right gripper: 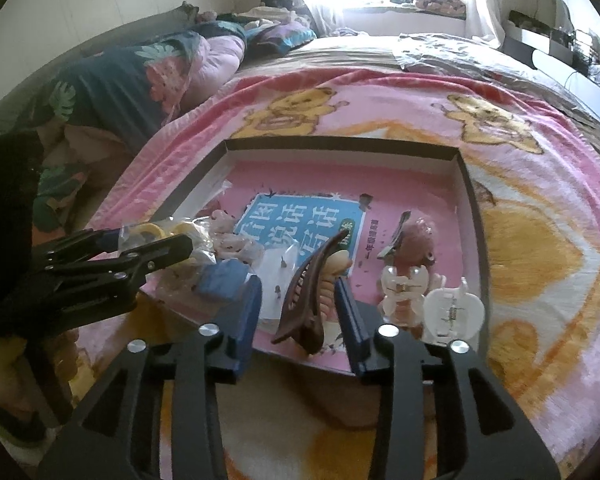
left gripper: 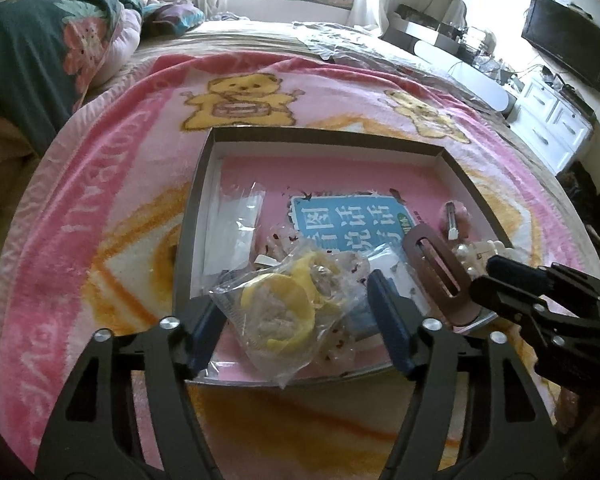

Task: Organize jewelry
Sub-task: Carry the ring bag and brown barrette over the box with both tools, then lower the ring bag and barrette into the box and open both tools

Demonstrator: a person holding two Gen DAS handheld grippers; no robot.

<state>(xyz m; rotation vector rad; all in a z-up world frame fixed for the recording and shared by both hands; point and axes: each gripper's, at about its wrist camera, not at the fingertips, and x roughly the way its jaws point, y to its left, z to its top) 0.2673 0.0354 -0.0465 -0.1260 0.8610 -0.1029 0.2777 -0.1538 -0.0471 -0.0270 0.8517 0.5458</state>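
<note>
A shallow dark-rimmed box (left gripper: 324, 132) lies on a pink bear blanket, its floor covered by a pink book. A clear bag of yellow hair ties (left gripper: 284, 312) rests at the box's near edge between the blue pads of my left gripper (left gripper: 296, 306), which stands open around it. A brown claw hair clip (right gripper: 304, 296) lies in the box (right gripper: 340, 144) between the pads of my right gripper (right gripper: 298, 292), with a gap on each side. In the left wrist view the clip (left gripper: 436, 264) and right gripper (left gripper: 488, 276) show at the right.
White pearl clips (right gripper: 404, 288), a white claw clip (right gripper: 452, 312) and a pink fuzzy clip (right gripper: 416, 240) sit at the box's right side. An empty clear bag (left gripper: 236, 220) lies at its left. A folded quilt (left gripper: 60, 48) is far left, a white dresser (left gripper: 552, 124) right.
</note>
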